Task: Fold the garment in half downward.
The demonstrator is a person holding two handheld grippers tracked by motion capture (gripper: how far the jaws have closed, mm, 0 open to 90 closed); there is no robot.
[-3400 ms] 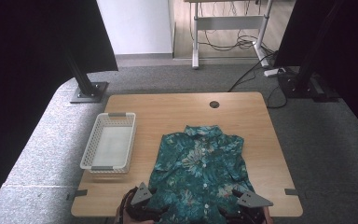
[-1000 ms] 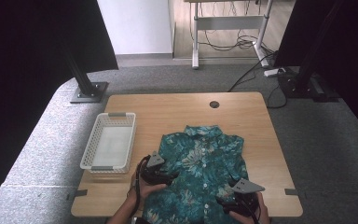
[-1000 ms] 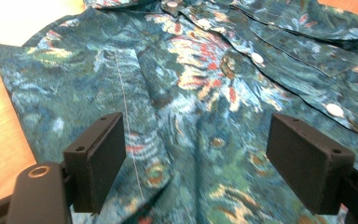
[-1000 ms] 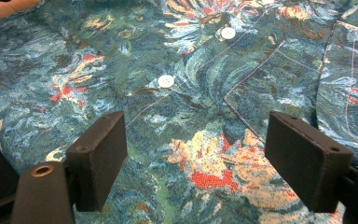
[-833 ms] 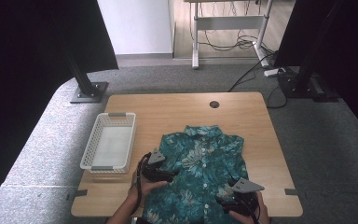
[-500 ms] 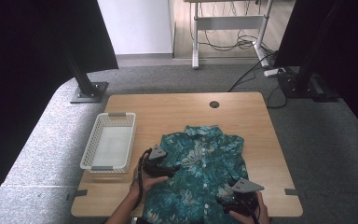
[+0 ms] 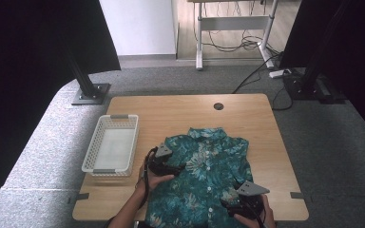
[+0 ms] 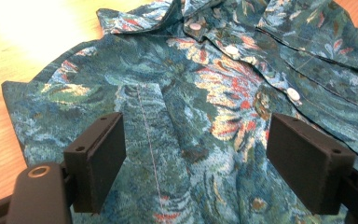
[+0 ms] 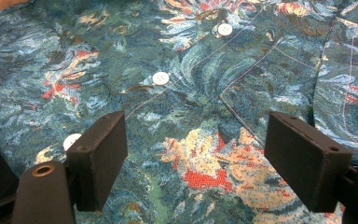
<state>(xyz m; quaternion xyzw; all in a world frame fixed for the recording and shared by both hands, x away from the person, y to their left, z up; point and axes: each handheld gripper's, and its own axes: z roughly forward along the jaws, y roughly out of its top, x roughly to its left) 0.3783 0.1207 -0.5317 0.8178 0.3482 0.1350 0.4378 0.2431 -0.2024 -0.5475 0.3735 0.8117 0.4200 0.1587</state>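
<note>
Your floral shirt lies flat and buttoned on the table, nothing folded yet, while your left tongs and right tongs hover over it, jaws spread and empty.

The person's forearms are bare, with no sleeve in sight. The left black two-jaw gripper carries a grey three-cornered plate on top, and a black cable loops from it along the wrist. The right black two-jaw gripper bears the same grey plate. In both gripper views the jaws are flat, matt black rectangular blocks, each with a small screw hole, mounted on rounded black arms with a metal-ringed hole.
</note>
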